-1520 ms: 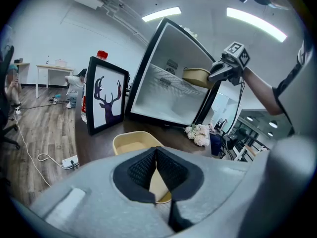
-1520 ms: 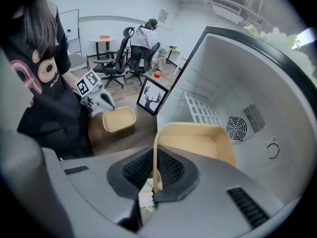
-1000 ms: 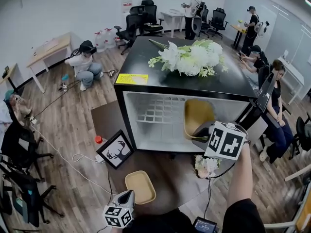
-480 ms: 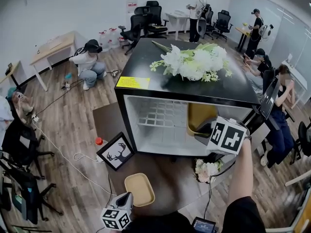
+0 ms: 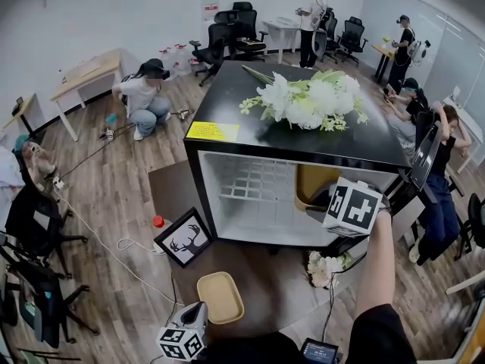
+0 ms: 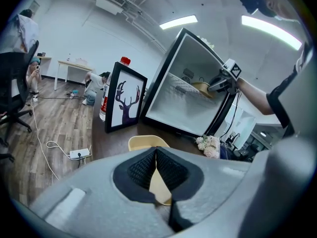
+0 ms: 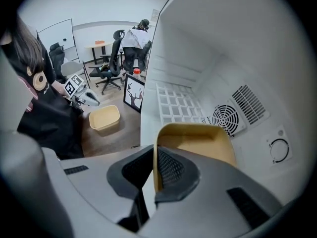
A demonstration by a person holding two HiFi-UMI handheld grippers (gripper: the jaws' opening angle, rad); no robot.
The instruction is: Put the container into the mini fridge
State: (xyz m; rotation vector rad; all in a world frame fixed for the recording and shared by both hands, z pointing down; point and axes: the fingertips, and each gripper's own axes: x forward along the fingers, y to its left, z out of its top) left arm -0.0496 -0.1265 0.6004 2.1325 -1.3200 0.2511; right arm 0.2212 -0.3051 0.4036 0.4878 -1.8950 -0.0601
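Observation:
The mini fridge (image 5: 201, 174) stands open toward me, white inside (image 7: 237, 58). My right gripper (image 5: 324, 202) reaches into its right half, shut on the rim of a yellow container (image 5: 314, 182). In the right gripper view the thin yellow wall (image 7: 198, 140) sits pinched between the pads (image 7: 168, 167), tipped up on edge near the back wall's fan grille. A second yellow container (image 5: 220, 296) lies on the floor mat. My left gripper (image 5: 198, 307) hovers at its near edge, tips touching and nothing held (image 6: 156, 152). From the left gripper view the held container (image 6: 200, 87) shows inside the fridge.
A framed deer picture (image 5: 184, 239) and a red-capped bottle (image 5: 157, 222) lean at the fridge's left. White flowers (image 5: 311, 101) lie on its black top, a small bouquet (image 5: 324, 268) on the floor in front. Cables and office chairs (image 5: 34, 233) stand left; seated people (image 5: 443, 165) right.
My right gripper has carried the yellow container slightly deeper into the fridge. The left gripper and the floor container have stayed put.

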